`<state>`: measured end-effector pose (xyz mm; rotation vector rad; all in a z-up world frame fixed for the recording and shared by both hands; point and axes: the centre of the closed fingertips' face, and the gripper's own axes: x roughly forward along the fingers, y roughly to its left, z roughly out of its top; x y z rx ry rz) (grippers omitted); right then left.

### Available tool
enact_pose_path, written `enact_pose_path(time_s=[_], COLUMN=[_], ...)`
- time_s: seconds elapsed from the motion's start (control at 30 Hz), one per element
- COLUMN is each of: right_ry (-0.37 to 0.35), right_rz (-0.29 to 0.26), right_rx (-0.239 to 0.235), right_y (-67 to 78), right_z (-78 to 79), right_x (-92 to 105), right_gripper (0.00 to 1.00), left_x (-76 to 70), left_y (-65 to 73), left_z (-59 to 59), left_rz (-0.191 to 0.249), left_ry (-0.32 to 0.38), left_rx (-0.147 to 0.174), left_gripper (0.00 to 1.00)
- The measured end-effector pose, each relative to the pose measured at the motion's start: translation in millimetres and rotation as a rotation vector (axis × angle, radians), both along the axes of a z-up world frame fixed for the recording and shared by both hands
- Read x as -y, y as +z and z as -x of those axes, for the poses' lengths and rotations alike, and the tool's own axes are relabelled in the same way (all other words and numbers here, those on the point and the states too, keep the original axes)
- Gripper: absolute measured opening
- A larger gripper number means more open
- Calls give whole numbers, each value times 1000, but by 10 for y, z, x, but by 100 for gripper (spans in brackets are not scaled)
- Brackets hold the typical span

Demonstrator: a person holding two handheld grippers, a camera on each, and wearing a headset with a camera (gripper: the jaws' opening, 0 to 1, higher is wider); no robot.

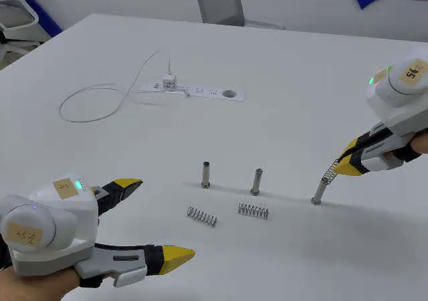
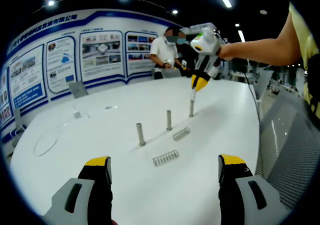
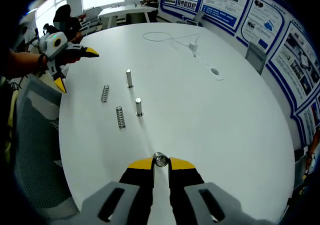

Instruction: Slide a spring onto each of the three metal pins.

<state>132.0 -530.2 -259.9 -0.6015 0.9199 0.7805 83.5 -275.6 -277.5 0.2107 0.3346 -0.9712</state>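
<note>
Left gripper [image 1: 164, 219] spread wide, right gripper [image 1: 346, 164] pinching a spring [image 1: 330, 172] at the right pin [image 1: 319, 194] top.
I see two loose springs [image 1: 202, 216] lying just before the left pin [image 1: 206, 174] and middle pin [image 1: 256, 181], with bare white table [image 1: 281, 67] all round and its far edge well off.

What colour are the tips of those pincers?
Yellow, with black behind; clearest on the fingertips in the left gripper view.

My left hand-held gripper [image 1: 164, 217] and right hand-held gripper [image 1: 346, 166] are white-grey, with black jaws tipped yellow. Each spring [image 1: 253, 211] and pin [image 1: 205, 174] gleams silver on the white surface [image 1: 267, 80].
</note>
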Motion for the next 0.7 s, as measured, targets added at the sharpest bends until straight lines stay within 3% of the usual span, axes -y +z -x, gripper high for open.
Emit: enact_pose_path(time_s=[0.4, 0.7], right_ry=[-13, -47], right_rz=[54, 43], right_rx=[-47, -78], right_y=[-167, -365], right_z=[-23, 0], right_x=[-35, -28], right_gripper=[12, 12], left_x=[5, 1], left_y=[-12, -15], left_z=[1, 9], left_rz=[0, 1], left_ry=[-2, 1], left_rx=[-2, -2], left_gripper=[90, 90])
